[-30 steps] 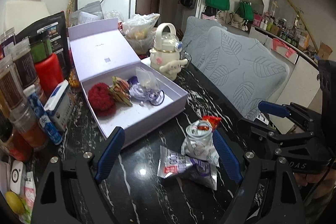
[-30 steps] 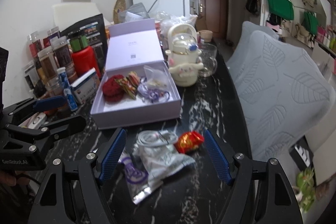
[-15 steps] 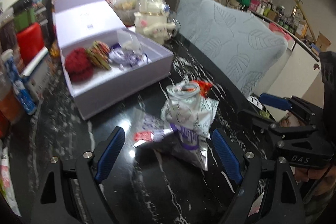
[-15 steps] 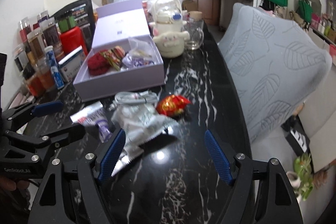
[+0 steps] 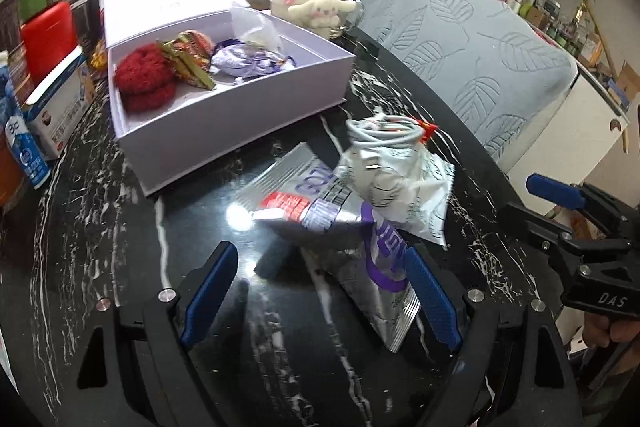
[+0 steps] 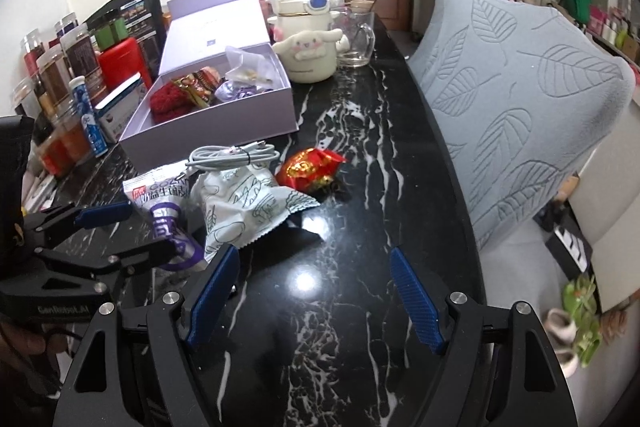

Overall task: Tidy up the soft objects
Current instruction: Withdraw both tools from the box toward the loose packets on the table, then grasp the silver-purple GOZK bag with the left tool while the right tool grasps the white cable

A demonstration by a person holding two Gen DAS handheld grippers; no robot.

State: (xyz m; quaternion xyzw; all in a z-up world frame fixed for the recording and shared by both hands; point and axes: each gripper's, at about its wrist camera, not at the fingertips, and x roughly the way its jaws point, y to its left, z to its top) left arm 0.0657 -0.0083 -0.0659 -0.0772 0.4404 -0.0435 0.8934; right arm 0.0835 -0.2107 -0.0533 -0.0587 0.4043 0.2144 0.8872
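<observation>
Snack packets [image 5: 344, 203] nearer | both grippers [image 5: 320, 291] [image 6: 316, 291] lowered, jaws wide, empty

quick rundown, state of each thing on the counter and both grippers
box: lid open, partly filled
red knit: in the box
white cable: coiled, on the white packet
white packet: sealed, on the counter
silver pouch: lying flat, partly under the white packet
red wrapper: crumpled, on the counter
glass mug: upright, looks empty
left gripper: open, holding nothing
right gripper: open, holding nothing
</observation>
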